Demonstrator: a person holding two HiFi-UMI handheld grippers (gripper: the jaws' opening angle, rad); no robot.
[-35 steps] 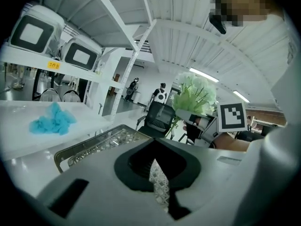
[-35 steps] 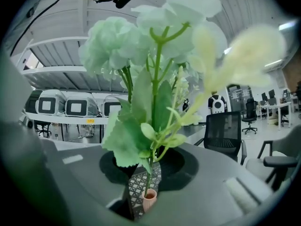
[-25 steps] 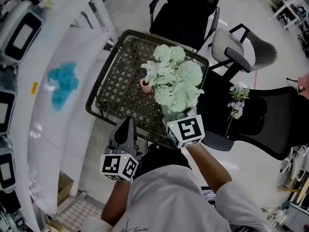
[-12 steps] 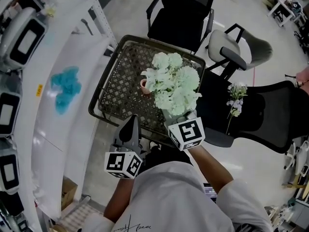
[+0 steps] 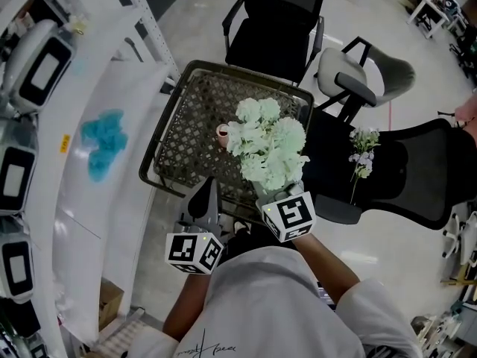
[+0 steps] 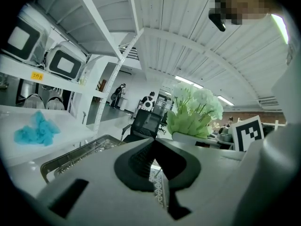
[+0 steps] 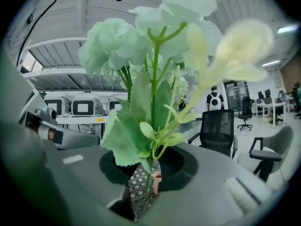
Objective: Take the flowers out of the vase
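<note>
Flowers (image 5: 268, 144) are in your right gripper (image 5: 274, 192), whose jaws are closed most of the way and pinch the green stems low down, just under the leaves. Over the last second you have eased the bunch a little across the mesh table (image 5: 179, 136) toward yourself. The small pink vase (image 5: 222, 131) has kept its place, upright on the mesh, and now stands just beside the blooms' left edge. In your right gripper view the vase shows beyond the jaws and the stems hang in front of it, not in it. So I judge the flowers are out, and what remains is to set them down. Your left gripper (image 5: 209, 192) has its jaws together on nothing and hovers at the table's near edge, apart from the vase. The bunch is a full head of pale mint-green blooms on thin stems with broad soft leaves, top-heavy above your grip. It looks artificial, though I can't be sure. A smaller pale spray (image 5: 363, 154) lies on the black chair (image 5: 417, 177) to your right.
</note>
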